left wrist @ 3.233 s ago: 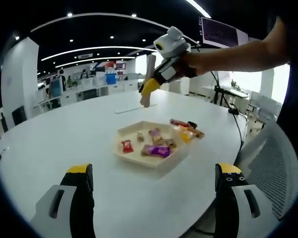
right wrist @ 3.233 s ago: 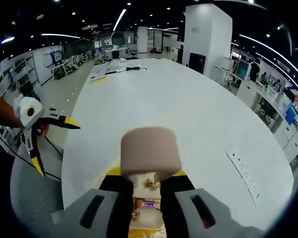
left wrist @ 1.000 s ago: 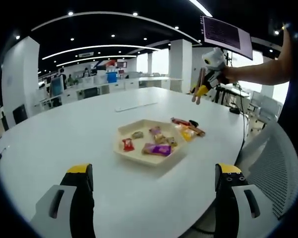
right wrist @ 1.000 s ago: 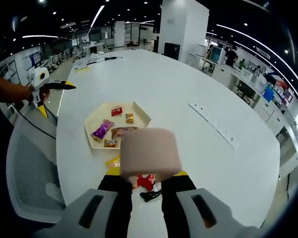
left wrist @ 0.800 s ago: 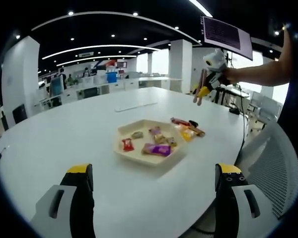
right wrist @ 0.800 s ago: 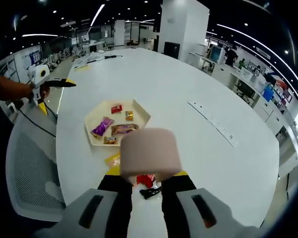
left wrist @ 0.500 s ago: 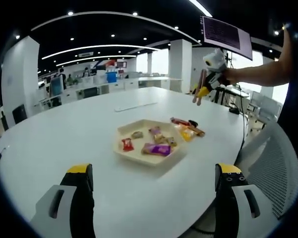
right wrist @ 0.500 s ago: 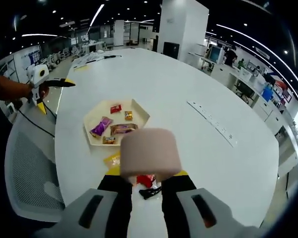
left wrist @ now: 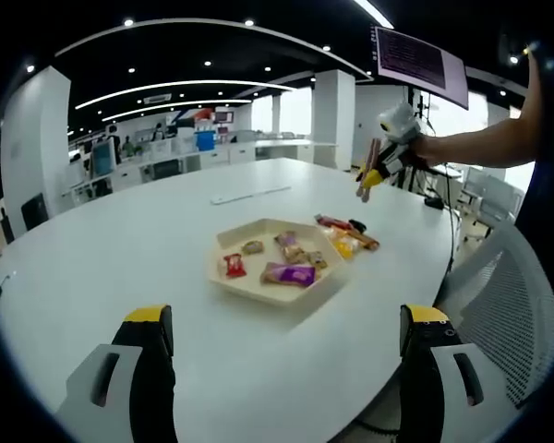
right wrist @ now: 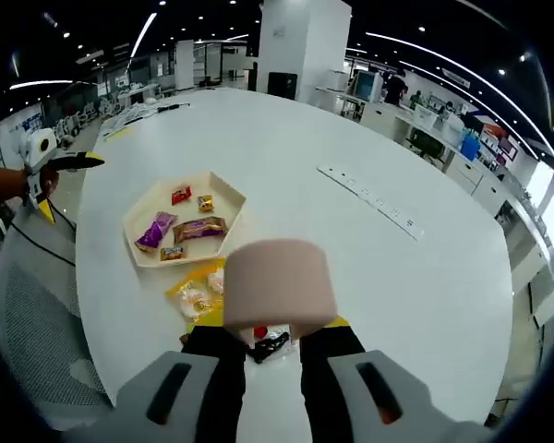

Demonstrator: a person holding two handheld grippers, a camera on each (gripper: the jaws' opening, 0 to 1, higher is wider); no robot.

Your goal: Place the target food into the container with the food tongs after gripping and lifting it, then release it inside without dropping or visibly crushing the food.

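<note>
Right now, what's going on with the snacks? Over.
Left gripper open, idle. Right gripper shut on tongs, above loose snacks. Tray holds several. Nothing blocking.

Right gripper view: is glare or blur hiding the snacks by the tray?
Right gripper view: no glare; the tongs' blurred beige end covers part of the loose snacks. Left gripper view: tray evenly lit, sharp, table edge bowed by the fisheye.

Bright ceiling lights [left wrist: 180, 89], sharp centre, fisheye-bent edges
</note>
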